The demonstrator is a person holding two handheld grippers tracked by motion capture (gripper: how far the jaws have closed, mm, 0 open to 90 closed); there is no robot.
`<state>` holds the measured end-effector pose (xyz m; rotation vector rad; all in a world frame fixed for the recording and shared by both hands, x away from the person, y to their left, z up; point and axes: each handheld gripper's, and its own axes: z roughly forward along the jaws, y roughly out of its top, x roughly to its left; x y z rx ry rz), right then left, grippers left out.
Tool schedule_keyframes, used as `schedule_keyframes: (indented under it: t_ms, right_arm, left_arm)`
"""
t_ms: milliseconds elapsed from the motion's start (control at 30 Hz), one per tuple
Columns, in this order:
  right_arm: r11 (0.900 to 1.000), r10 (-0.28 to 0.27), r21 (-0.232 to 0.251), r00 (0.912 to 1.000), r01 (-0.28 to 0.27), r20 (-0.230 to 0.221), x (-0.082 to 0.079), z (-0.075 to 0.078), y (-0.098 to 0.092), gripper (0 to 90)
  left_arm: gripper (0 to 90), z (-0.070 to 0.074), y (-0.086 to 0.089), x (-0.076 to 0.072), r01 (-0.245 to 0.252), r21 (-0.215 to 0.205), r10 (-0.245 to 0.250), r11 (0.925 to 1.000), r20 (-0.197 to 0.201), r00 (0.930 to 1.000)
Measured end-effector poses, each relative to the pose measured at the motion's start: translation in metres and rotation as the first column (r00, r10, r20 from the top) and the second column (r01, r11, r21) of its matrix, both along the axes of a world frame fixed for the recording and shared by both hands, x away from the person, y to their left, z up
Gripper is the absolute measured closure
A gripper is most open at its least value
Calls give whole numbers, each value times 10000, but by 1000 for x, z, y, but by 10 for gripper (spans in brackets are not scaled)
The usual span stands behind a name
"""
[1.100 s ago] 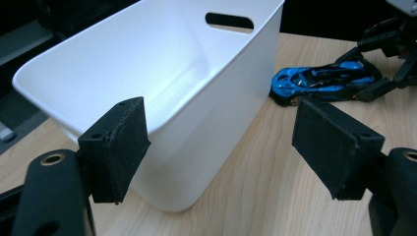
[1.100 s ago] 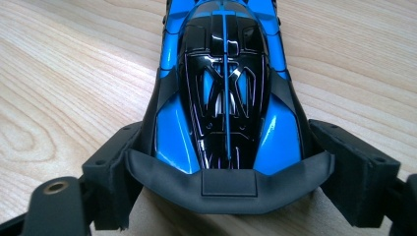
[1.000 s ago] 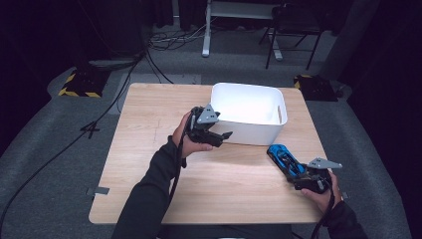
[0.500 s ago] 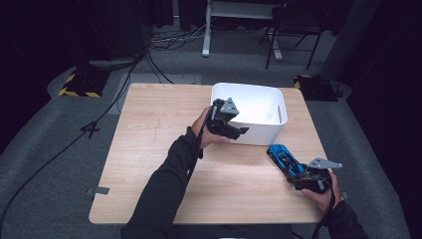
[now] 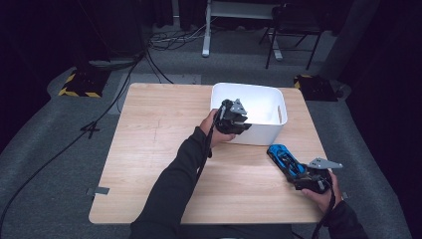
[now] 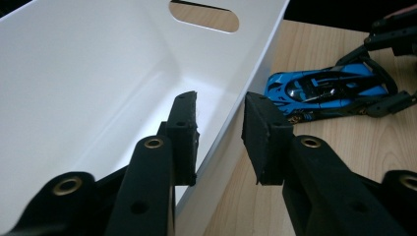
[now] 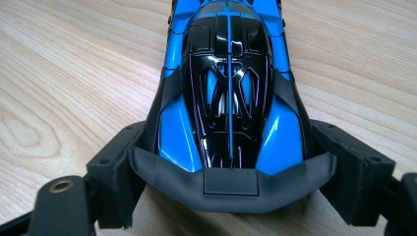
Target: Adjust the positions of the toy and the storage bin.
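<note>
Right gripper (image 5: 304, 175), nearest, unmoved: jaws closed on the blue toy car (image 7: 230, 93), wheels on the table (image 5: 164, 149). Left gripper (image 6: 219, 130) has advanced to the white bin (image 5: 266, 130) (jaws apart, straddling its near wall, empty). Likely bracing it for loading.

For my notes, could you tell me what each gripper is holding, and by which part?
The right gripper has its jaws against the rear sides of the car. The left gripper holds nothing; its open jaws straddle the bin's wall.
</note>
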<state>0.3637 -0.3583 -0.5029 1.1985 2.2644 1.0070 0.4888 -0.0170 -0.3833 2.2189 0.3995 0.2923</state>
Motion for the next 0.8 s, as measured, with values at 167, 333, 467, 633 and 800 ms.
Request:
schedule_keyframes:
  t_ms: [167,333,467,633,800]
  right_arm:
    - [10000,20,1,10000,-20,-2,0,0,0,205]
    - [10000,78,-10,10000,-78,15,0,0,-1,206]
    - [10000,87,-11,10000,-87,14,0,0,0,205]
    - [10000,91,-16,10000,-91,20,0,0,0,205]
    - [10000,80,14,10000,-80,27,0,0,-1,207]
  left_arm:
    - [783,3,2,-4,755,342,-760,9966,137,9970]
    - [796,5,17,-12,1508,586,-1513,9868,41,9885]
    - [800,7,32,-26,2156,760,-2159,9735,-38,9764]
    - [788,6,48,-45,2568,679,-2573,9641,-12,9663]
    - [398,7,49,-62,1205,285,-1220,9923,544,9910]
